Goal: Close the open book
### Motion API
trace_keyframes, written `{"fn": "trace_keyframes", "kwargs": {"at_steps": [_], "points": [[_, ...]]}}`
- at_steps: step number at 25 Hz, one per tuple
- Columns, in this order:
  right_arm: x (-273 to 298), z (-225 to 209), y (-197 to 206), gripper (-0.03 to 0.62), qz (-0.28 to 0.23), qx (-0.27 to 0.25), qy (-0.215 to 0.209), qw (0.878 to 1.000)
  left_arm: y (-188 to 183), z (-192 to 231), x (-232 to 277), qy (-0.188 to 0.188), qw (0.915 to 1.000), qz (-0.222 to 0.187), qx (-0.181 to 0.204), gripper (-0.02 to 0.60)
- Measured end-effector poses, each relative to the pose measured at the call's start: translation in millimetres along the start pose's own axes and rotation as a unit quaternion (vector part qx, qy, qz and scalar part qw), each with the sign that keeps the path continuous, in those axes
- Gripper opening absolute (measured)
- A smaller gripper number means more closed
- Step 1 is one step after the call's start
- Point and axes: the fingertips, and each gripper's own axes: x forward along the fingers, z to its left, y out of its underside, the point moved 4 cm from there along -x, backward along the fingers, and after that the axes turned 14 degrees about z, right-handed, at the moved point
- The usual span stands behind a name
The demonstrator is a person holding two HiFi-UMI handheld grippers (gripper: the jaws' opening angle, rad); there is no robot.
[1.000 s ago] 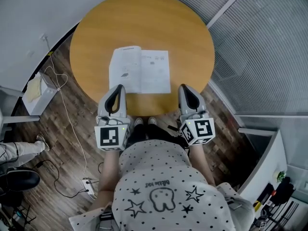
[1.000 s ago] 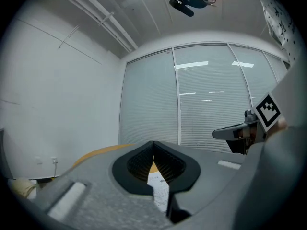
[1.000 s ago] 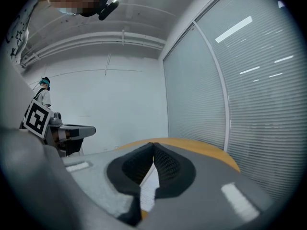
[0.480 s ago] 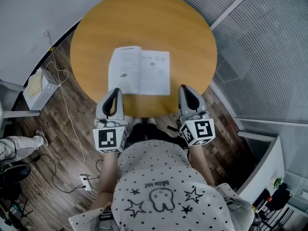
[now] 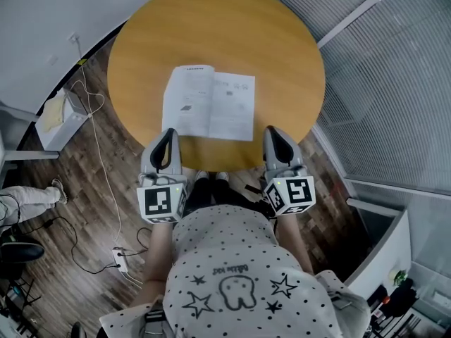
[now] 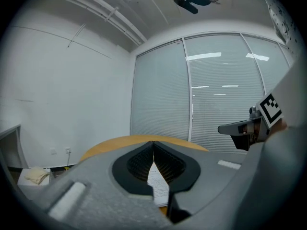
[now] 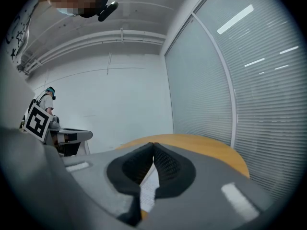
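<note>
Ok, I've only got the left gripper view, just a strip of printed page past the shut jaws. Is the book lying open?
Observer: Yes, the head view shows the book open and flat on the round table, both pages up.
Operator: Where's the right gripper?
Observer: At the table's near edge, right of the book, apart from it.
Operator: Its jaws?
Observer: Together in the right gripper view, holding nothing.
</note>
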Motion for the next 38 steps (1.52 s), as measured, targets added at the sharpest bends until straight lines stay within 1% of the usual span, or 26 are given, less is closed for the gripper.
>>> {"fn": "trace_keyframes", "kwargs": {"at_steps": [1,2,3,4,5,6,7,9,11,12,13,14,16,18,21,24,29,33,36,38], "points": [[0,-1,0,0.005,0.001,0.000,-0.001,1.000,2,1,0,-0.001,0.9999,0.001,-0.014,0.012],[1,-2,1,0.005,0.003,0.000,-0.003,1.000,5,2,0,0.002,0.9993,0.002,-0.038,0.012],[1,-2,1,0.005,0.005,0.000,-0.004,1.000,9,4,1,0.011,0.9974,0.002,-0.071,0.014],[2,-3,3,0.005,0.007,0.001,-0.004,1.000,14,7,3,0.025,0.9931,0.002,-0.115,0.014],[2,-3,4,0.005,0.011,0.001,-0.005,1.000,21,10,5,0.043,0.9853,0.003,-0.165,0.021],[3,-3,6,0.005,0.014,0.002,-0.006,1.000,28,13,8,0.061,0.9740,0.003,-0.218,0.067],[3,-4,8,0.005,0.018,0.002,-0.007,1.000,37,16,10,0.076,0.9603,0.003,-0.268,0.089],[4,-4,13,0.005,0.028,0.003,-0.010,1.000,55,21,14,0.096,0.9303,0.002,-0.354,0.089],[6,-3,17,0.005,0.037,0.003,-0.011,0.999,74,24,19,0.112,0.9005,0.003,-0.420,0.098],[7,-3,19,0.005,0.041,0.003,-0.012,0.999,84,25,22,0.119,0.8874,0.006,-0.445,0.106],[8,-2,22,0.005,0.046,0.003,-0.013,0.999,94,26,26,0.125,0.8768,0.011,-0.464,0.122],[9,-1,25,0.005,0.051,0.003,-0.015,0.999,104,25,29,0.129,0.8686,0.017,-0.478,0.127],[12,1,31,0.005,0.062,0.003,-0.019,0.998,123,21,39,0.135,0.8552,0.036,-0.499,0.138],[15,2,38,0.005,0.072,0.005,-0.024,0.997,142,16,51,0.145,0.8379,0.053,-0.524,0.157],[19,5,49,0.005,0.086,0.010,-0.033,0.996,166,12,68,0.151,0.8119,0.068,-0.560,0.175],[23,9,56,0.005,0.097,0.012,-0.038,0.995,182,13,83,0.154,0.7906,0.078,-0.587,0.192],[27,12,62,0.005,0.105,0.017,-0.042,0.993,205,16,102,0.144,0.7620,0.096,-0.624,0.212],[27,9,64,0.005,0.108,0.020,-0.037,0.993,221,17,113,0.137,0.7406,0.104,-0.650,0.225],[25,6,64,0.005,0.109,0.022,-0.031,0.993,231,17,119,0.128,0.7270,0.101,-0.667,0.227],[23,5,63,0.005,0.108,0.022,-0.027,0.994,232,20,122,0.122,0.7215,0.093,-0.675,0.227]]}}
